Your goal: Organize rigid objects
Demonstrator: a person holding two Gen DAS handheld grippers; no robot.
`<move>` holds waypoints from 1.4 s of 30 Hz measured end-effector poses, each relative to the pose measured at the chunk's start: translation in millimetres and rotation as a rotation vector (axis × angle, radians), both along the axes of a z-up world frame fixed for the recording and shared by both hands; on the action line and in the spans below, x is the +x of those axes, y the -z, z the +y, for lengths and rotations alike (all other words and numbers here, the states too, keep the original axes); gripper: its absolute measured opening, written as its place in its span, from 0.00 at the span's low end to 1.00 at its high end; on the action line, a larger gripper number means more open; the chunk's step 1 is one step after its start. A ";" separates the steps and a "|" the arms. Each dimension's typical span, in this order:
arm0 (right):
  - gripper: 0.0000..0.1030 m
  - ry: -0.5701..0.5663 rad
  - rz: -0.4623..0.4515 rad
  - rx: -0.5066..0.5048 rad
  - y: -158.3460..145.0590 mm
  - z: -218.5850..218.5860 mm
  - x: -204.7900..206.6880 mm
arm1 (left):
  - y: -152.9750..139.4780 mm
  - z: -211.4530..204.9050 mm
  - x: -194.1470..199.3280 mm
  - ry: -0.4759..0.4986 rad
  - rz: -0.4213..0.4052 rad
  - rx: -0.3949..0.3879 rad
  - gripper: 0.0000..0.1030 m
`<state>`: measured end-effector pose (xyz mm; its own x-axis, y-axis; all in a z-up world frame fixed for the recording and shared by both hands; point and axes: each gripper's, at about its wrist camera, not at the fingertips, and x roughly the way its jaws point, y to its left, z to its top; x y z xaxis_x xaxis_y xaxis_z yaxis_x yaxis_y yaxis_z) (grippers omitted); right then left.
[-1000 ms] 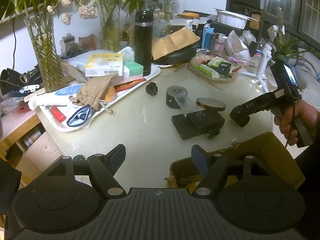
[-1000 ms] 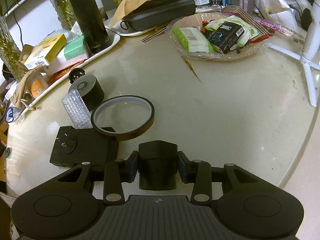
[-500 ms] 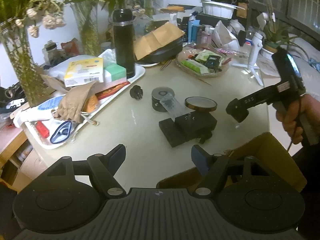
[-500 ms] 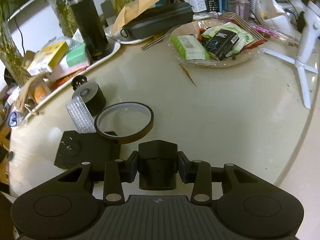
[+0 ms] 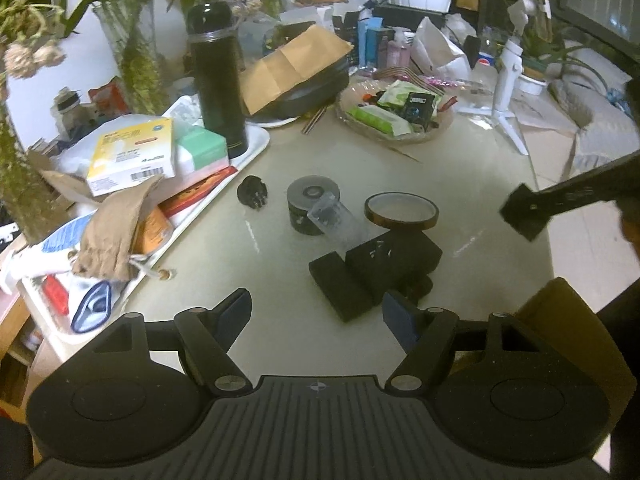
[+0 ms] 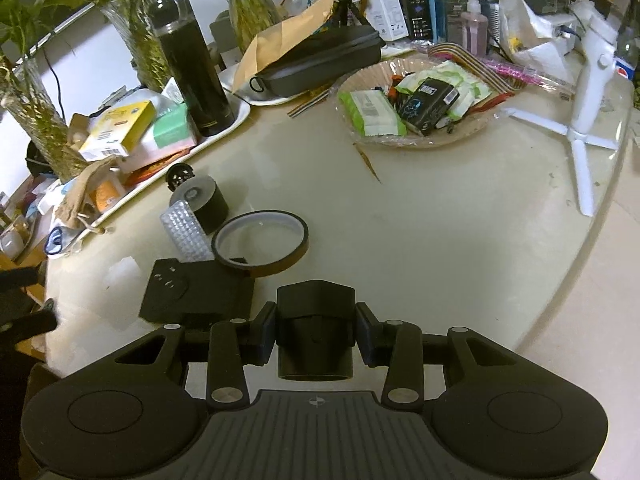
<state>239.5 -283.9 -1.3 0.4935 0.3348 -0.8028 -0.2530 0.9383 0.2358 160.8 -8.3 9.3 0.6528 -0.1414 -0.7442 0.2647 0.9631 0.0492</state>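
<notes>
So the right claw is clamped tight on a chunky black plastic block, pads squeezing its two flat sides, and it's hanging clear above the surface. Looks like hard moulded plastic, probably light and totally stiff, so no squish to worry about. It might be a bit slick, but those flat sides are the right place to pinch it.

The left claw is gaping fairly wide with nothing in it. Just ahead of it sits the rest of the pile: a black slab with a black box leaning on it. Beyond those are an amber tape ring, a clear bumpy plastic piece and a black roll.

The tape ring is thin-walled, so I'd grab it across the rim gently. The clear piece looks like the fragile one; I'd take it by the long edges.
</notes>
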 end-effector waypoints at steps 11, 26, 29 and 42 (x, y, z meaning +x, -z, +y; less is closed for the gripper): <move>0.42 -0.009 0.015 0.008 -16.4 -21.7 -35.9 | 20.2 -3.4 30.4 0.234 0.038 0.030 0.70; 0.42 0.017 0.017 0.080 -15.4 -34.3 -35.2 | 64.6 -18.6 73.8 0.559 0.069 0.122 0.84; 0.42 0.012 0.018 0.084 -15.1 -34.1 -35.0 | 74.4 -23.8 79.6 0.601 0.088 0.144 0.84; 0.42 -0.032 0.019 0.093 -13.9 -30.0 -33.5 | 87.7 -18.7 98.9 0.685 0.161 0.074 0.71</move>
<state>205.9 -313.9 12.6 0.4664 0.4240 -0.7763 -0.2774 0.9035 0.3268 259.7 -27.0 -78.4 0.3158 -0.4262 -0.8477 0.8196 0.5727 0.0174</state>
